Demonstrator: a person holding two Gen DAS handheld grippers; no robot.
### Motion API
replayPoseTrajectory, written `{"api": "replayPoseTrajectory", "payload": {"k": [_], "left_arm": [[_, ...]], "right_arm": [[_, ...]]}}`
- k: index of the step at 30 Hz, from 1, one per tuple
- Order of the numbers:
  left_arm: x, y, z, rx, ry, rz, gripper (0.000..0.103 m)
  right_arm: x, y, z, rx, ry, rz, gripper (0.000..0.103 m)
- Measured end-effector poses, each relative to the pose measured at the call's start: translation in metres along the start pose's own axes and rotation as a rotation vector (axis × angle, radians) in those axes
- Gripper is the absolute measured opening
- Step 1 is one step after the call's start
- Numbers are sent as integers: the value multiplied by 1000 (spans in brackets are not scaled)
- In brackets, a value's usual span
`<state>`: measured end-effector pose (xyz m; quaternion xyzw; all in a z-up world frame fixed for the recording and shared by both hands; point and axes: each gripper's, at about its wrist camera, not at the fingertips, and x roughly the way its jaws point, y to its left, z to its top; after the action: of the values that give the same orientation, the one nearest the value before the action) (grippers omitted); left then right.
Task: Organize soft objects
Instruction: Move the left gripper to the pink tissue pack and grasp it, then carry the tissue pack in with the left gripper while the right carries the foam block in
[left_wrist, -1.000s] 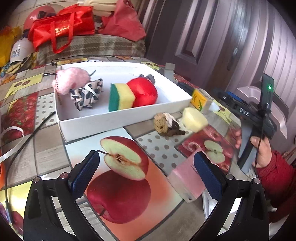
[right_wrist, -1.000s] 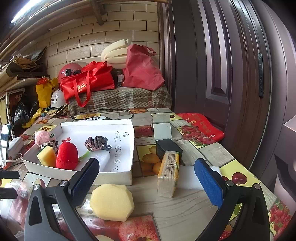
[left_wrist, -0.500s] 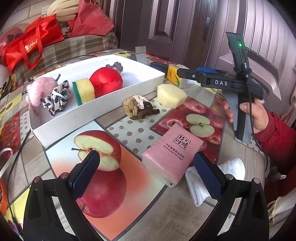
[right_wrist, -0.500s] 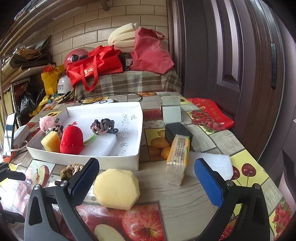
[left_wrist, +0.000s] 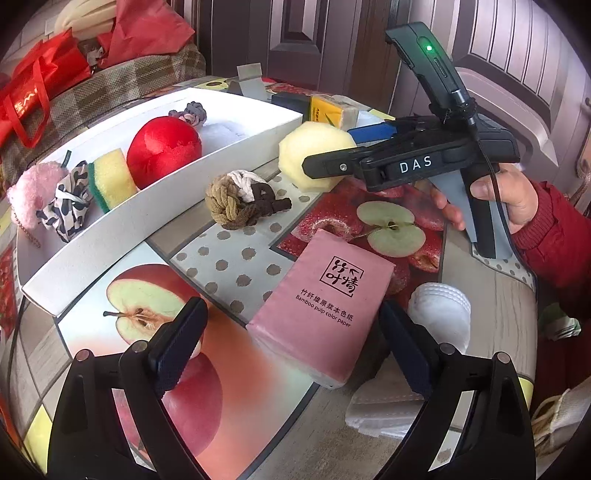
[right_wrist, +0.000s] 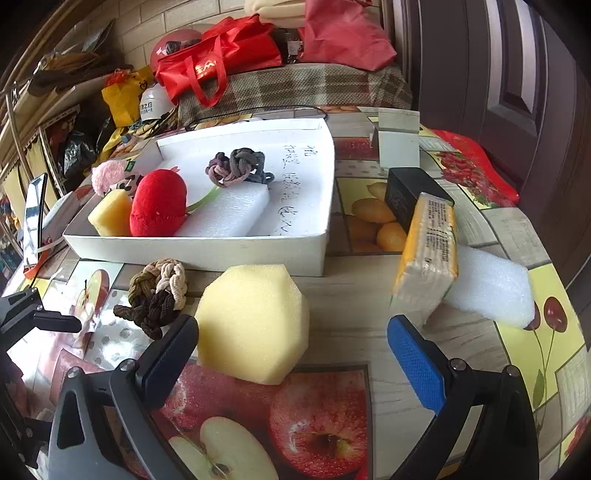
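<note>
Now my right gripper (right_wrist: 291, 347) hangs spread around the sponge (right_wrist: 255, 321) beside the tray (right_wrist: 229, 251), my left gripper (left_wrist: 291, 343) spread over the tissue pack (left_wrist: 325, 302), so I judge next comes pinching the sponge and carrying it into the tray.

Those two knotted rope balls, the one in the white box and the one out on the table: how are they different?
The knotted ball in the box is grey and mauve; the knotted ball on the table is tan, cream and dark brown. The first lies inside the white box, beside a white foam block; the second lies outside it, next to the yellow sponge. Both are braided cord knots of similar size, and no gripper touches either.
</note>
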<state>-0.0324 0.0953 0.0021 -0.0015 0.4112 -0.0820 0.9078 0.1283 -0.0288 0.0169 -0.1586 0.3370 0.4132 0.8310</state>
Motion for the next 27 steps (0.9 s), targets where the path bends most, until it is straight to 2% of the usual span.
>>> {"api": "replayPoseTrajectory", "payload": {"k": [2,6,8,10,13,16,18,19,20,21,24,27], "left_arm": [[4,-3,2,15,11,1,86],[8,-9,6,45,17,-2,84],[9,-11,7,52,19,-9,79],[9,-12,8,55,17,-17,77],[8,-10,8,47,12,-22,71],[9,-9,8,38,11,-19,59],[8,-7,9,30,8,-20,54],[8,-7,8,26,8,-20,50],[8,-7,8,24,7,-23,50],[7,-7,8,24,6,-23,50],[4,-9,7,29,-13,21,49],[-12,-9,4,24,-100,90,49]], "right_arm": [[3,5,2,-20,4,2,102],[11,18,7,-69,20,0,97],[15,24,8,-100,34,-10,83],[18,26,9,-115,50,-13,78],[12,21,9,-89,23,13,78],[5,16,10,-53,-23,35,78],[5,18,11,-52,-31,55,66],[8,21,12,-63,-22,78,51],[11,25,12,-77,-7,103,32],[14,28,13,-90,4,111,24],[6,32,11,-105,-34,95,23],[-14,24,6,-63,-132,66,23]]}}
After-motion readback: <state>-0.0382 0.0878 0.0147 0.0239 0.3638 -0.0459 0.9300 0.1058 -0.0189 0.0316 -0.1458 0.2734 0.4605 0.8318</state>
